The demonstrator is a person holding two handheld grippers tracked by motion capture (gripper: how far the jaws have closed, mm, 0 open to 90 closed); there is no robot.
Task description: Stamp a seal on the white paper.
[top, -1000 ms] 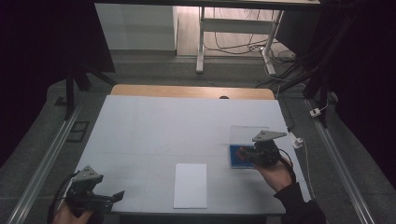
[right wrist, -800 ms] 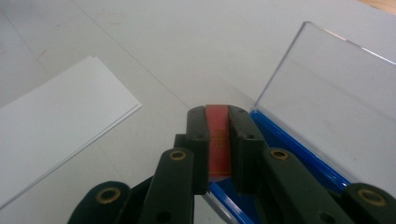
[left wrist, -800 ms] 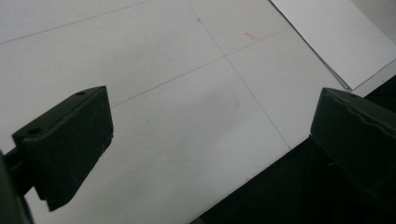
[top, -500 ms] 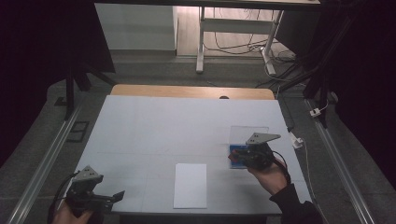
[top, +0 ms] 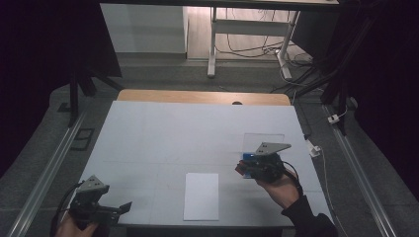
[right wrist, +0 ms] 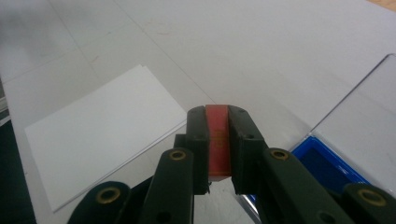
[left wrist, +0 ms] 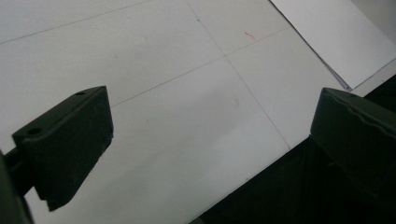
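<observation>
- A thin red block [right wrist: 218, 140] is clamped upright between the closed jaws of the right gripper [right wrist: 218, 122].
- In the high view, the right gripper [top: 245, 168] is held in a hand [top: 276, 187] above the table [top: 163, 133], its jaws pointed left.
- A blue tray [right wrist: 327, 168] is seen just right of and below those jaws, with a clear lid [top: 264, 141] beyond it.
- A white paper sheet [right wrist: 102, 140] lies on the table to their left.
- The left gripper [left wrist: 210, 154] is held with jaws wide apart and nothing between them, at the table's near edge; the paper sheet [left wrist: 336, 37] lies beyond its right jaw.
</observation>
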